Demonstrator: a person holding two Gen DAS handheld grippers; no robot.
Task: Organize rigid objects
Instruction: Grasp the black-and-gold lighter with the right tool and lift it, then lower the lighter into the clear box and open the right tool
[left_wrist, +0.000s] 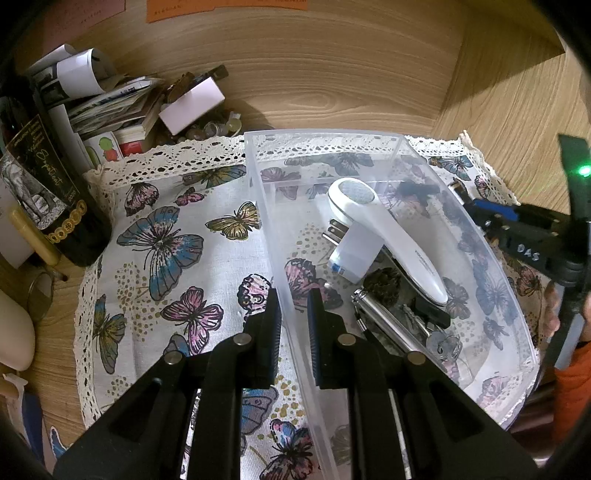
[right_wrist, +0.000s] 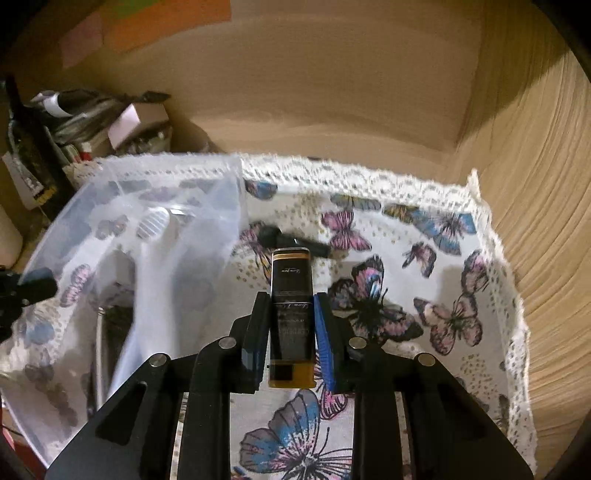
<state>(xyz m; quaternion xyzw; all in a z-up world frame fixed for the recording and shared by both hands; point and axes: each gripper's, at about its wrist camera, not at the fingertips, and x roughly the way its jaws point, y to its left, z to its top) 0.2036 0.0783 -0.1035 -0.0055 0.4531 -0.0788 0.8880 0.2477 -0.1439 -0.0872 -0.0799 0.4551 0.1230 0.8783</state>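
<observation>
A clear plastic bin (left_wrist: 255, 177) stands on the butterfly cloth (left_wrist: 166, 240). My left gripper (left_wrist: 293, 295) is shut on its near left wall, one finger inside and one outside. In the bin lie a white handheld device (left_wrist: 388, 229), a white plug adapter (left_wrist: 354, 258), a metal tool (left_wrist: 384, 321), keys (left_wrist: 443, 345) and a dark round lump (left_wrist: 382, 284). My right gripper (right_wrist: 291, 295) is shut on a black-and-gold oblong box (right_wrist: 290, 269), held above the cloth to the right of the bin (right_wrist: 147, 221). A small black object (right_wrist: 295, 243) lies on the cloth just behind the box.
A dark wine bottle (left_wrist: 48, 192) stands at the left, beside a heap of papers (left_wrist: 110, 103) and a white carton (left_wrist: 192, 103). Wooden walls close in the back and right. An orange sleeve (left_wrist: 572, 387) shows at the right edge.
</observation>
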